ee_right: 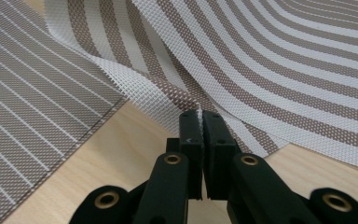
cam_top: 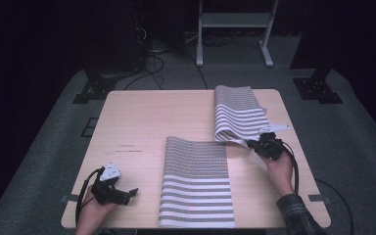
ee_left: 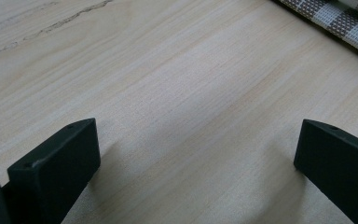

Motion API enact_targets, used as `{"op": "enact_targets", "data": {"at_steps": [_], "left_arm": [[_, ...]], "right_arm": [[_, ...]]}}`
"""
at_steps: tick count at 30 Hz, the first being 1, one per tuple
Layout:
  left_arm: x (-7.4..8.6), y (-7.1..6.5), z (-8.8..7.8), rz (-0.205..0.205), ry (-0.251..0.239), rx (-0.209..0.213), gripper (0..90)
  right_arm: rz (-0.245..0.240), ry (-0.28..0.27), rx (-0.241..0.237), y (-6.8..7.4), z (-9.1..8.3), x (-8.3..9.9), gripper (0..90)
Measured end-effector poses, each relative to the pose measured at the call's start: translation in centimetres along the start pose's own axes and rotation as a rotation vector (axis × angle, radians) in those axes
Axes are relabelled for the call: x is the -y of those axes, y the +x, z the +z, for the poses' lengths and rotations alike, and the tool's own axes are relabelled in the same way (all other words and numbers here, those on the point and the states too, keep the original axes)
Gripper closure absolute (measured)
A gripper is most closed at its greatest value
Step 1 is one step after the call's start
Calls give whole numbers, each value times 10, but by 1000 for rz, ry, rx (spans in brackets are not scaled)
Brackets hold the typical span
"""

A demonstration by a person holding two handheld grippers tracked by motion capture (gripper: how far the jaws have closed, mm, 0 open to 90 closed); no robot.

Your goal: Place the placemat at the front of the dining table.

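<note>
Two striped brown-and-white woven placemats are on the wooden table [cam_top: 137,117]. One placemat [cam_top: 196,181] lies flat at the near middle. The other placemat [cam_top: 236,113] lies at the far right, its near edge curled up off the wood. My right gripper [cam_top: 252,144] is shut on that raised edge; the right gripper view has the mesh corner [ee_right: 199,111] pinched between the closed jaws [ee_right: 199,122]. My left gripper [cam_top: 131,192] rests near the table's front left, open, with bare wood between its jaws [ee_left: 196,154]. A corner of the flat placemat [ee_left: 340,18] lies beyond them.
A white metal stand [cam_top: 235,29] and cables on the carpet stand past the table's far edge. Black frame feet [cam_top: 95,88] flank the far corners. Bare wood spreads over the left half of the table.
</note>
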State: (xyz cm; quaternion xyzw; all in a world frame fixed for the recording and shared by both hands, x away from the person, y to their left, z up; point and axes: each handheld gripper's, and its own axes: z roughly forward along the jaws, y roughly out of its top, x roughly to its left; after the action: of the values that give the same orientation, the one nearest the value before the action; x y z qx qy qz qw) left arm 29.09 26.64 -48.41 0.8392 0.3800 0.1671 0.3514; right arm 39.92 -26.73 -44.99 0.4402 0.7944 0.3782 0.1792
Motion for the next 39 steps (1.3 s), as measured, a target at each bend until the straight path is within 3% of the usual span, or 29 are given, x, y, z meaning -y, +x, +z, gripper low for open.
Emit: {"op": "enact_targets", "data": {"at_steps": [13, 21, 28, 33, 39], "left_arm": [[0, 0, 0, 1, 0, 0, 0], [0, 0, 0, 1, 1, 1, 0], [0, 0, 0, 1, 1, 1, 0], [0, 0, 0, -1, 2, 1, 0], [0, 0, 0, 0, 1, 1, 0]], "right_arm": [[59, -6, 60, -26, -13, 11, 871], [83, 28, 145, -40, -21, 20, 865], [95, 1, 136, -46, -30, 21, 678], [115, -50, 129, -48, -42, 16, 630], [124, -52, 146, -52, -44, 12, 582]]}}
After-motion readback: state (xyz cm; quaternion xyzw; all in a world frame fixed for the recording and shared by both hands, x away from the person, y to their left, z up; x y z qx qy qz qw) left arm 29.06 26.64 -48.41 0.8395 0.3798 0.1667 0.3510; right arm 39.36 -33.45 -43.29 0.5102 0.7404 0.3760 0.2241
